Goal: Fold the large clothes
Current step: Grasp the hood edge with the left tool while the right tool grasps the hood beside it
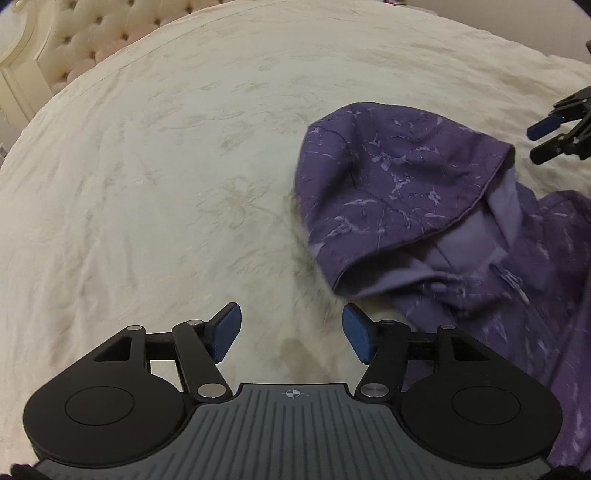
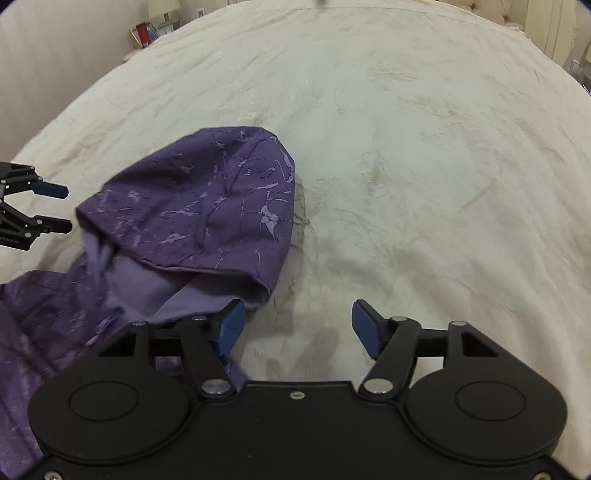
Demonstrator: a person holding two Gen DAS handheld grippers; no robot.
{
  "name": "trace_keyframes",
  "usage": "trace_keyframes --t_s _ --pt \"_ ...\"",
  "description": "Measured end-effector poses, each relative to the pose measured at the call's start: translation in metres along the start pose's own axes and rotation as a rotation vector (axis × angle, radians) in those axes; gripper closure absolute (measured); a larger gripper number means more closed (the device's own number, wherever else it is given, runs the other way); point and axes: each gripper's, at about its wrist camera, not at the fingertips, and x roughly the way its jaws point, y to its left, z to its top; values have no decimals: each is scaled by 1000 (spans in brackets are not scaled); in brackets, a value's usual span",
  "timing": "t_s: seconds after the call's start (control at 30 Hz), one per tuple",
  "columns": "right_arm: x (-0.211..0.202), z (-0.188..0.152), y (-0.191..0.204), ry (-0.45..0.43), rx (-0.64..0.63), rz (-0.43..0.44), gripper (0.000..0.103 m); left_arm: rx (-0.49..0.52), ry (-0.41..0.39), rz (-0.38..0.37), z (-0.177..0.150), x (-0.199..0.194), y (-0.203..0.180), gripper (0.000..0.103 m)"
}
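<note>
**Here, one purple hoodie on the bed, two grippers open beside it**

Here one purple hoodie (image 1: 399, 192) with a pale marbled print lies on a cream bedspread (image 1: 166, 166). Its single hood (image 2: 207, 206) spreads flat toward the middle of the bed, the lighter lilac lining showing at the opening, and the body of the garment trails off toward the near edge of both views.

Two grippers are in view, one on each side of the hood. The left gripper (image 1: 291, 336) hovers over bare bedspread just beside the hood's lower edge; its two blue pads (image 1: 226, 332) stand apart with nothing between them. The right gripper (image 2: 297, 332) hangs at the opposite side of the hood, its two blue pads (image 2: 364, 328) also spread wide; the left-hand pad in its own view overlaps the lilac lining, though whether it touches the cloth I cannot tell, and only bedspread lies in the gap.

Beyond the bedspread, one tufted cream headboard (image 1: 88, 33) stands at the far end, and one lamp (image 2: 164, 9) sits by a few framed pictures (image 2: 144, 33) on a bedside surface.
</note>
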Motion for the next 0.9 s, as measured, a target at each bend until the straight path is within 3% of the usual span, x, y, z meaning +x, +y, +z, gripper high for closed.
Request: trace_keyframes --t_s 0.13,0.2,0.23,0.3,0.43,0.5,0.57,0.6,0.67,0.7,0.77,0.83,0.87,0.9 --pt "-17 9 -6 -78 47 61 37 -240 -122 -90 22 -18 20 44" --pt "-17 23 -3 -124 75 94 62 -331 -189 -159 39 -18 20 44" --pt "-8 34 -1 -135 94 108 67 -364 -212 -204 50 -13 17 44" --pt "9 50 4 -148 124 137 69 -393 -226 -266 68 4 9 44" --pt "50 70 18 -130 154 174 69 -465 -201 -295 89 52 -7 44" --pt "68 71 20 -104 174 169 69 -515 -161 -284 87 77 -7 44" --pt "87 66 15 -68 204 131 70 -567 -108 -228 76 98 -1 45" --pt "95 63 10 -54 221 105 74 -595 -78 -188 70 109 4 45" --pt "106 56 0 -22 256 55 83 -658 -26 -129 60 129 14 61" --pt "109 53 -5 -12 269 39 95 -682 -39 -124 55 133 18 64" --pt "114 47 -15 -7 299 37 103 -703 -61 -132 53 133 23 64" --pt "112 46 -18 -11 317 53 103 -680 -47 -121 59 130 22 64" --pt "108 48 -17 -17 301 56 95 -664 -43 -109 61 124 20 64" --pt "103 49 -15 -29 280 63 80 -652 -48 -96 65 117 18 63"
